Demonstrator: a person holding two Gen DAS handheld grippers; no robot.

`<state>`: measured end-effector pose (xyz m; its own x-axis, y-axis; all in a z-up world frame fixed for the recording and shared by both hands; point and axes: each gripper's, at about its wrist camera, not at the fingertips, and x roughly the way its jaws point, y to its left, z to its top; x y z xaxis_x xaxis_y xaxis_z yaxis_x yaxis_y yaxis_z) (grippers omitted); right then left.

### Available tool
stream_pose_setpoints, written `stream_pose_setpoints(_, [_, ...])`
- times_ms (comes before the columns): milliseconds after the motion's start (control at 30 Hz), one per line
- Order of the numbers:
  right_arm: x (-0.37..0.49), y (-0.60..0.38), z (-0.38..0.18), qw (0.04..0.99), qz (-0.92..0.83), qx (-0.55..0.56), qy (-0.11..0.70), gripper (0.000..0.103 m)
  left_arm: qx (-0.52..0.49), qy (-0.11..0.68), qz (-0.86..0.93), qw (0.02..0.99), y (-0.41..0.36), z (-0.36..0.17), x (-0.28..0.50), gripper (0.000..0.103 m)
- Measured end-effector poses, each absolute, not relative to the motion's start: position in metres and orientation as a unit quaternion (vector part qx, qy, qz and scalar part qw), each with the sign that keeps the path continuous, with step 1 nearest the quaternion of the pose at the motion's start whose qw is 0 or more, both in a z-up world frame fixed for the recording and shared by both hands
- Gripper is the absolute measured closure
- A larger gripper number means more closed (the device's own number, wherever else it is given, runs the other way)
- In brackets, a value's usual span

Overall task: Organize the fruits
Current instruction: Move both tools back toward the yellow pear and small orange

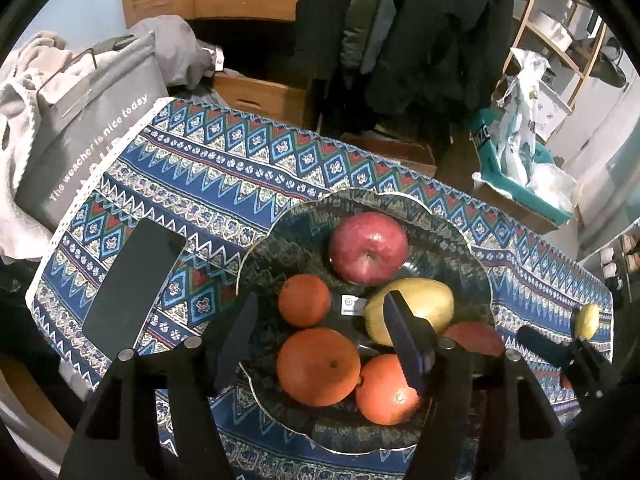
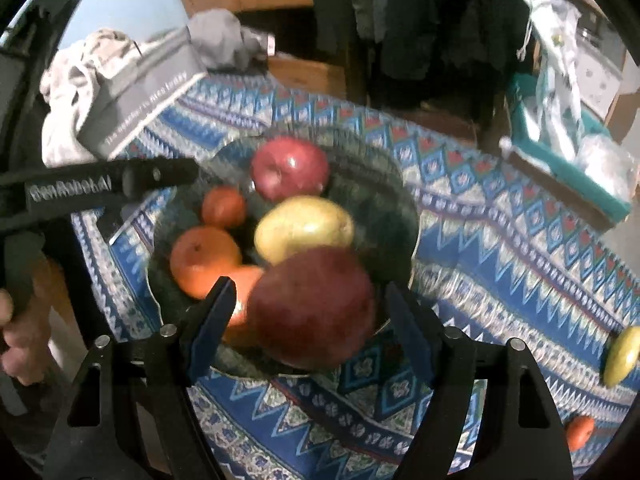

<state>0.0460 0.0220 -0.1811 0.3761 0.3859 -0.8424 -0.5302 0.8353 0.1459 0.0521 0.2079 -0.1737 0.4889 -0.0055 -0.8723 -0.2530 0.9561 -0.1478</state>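
A dark patterned glass plate (image 1: 460, 240) on the tablecloth holds a red apple (image 1: 368, 248), a yellow pear (image 1: 424, 304), three oranges (image 1: 318, 366) and a second red apple (image 1: 476, 338) at its right edge. My left gripper (image 1: 320, 332) is open and empty above the plate's near side. In the right wrist view my right gripper (image 2: 308, 312) is open, with the second red apple (image 2: 312, 304) between its fingers, not touching them, at the plate's (image 2: 400, 208) near rim. A yellow fruit (image 2: 622, 356) and a small orange (image 2: 580, 432) lie on the cloth at the right.
A black phone (image 1: 132, 284) lies on the cloth left of the plate. A grey bag (image 1: 84, 140) and clothes sit at the table's left. A teal box (image 1: 520, 184) with plastic bags stands at the back right. Coats hang behind.
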Motion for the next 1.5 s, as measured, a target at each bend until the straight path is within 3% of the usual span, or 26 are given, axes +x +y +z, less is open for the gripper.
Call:
stream_pose_setpoints(633, [0.044,-0.041,-0.093,0.895,0.186,-0.065,0.4,0.018,-0.106,0.459,0.02,0.882,0.164,-0.119,0.037,0.033])
stream_pose_setpoints(733, [0.039,-0.051,-0.083,0.902,0.176,-0.069,0.389,0.018,-0.098,0.447,0.017,0.889,0.156,-0.109,0.034,0.024])
stream_pose_setpoints(1033, [0.026,-0.086,-0.054,0.921,0.145,-0.044,0.359,0.018,-0.059,0.414,0.006,0.908,0.126,-0.08,0.024,0.024])
stream_pose_setpoints(1500, [0.014,-0.148,-0.041,0.932,0.098,-0.016,0.348,0.018,-0.034,0.41,-0.033,0.911,0.073,-0.068,0.026,0.023])
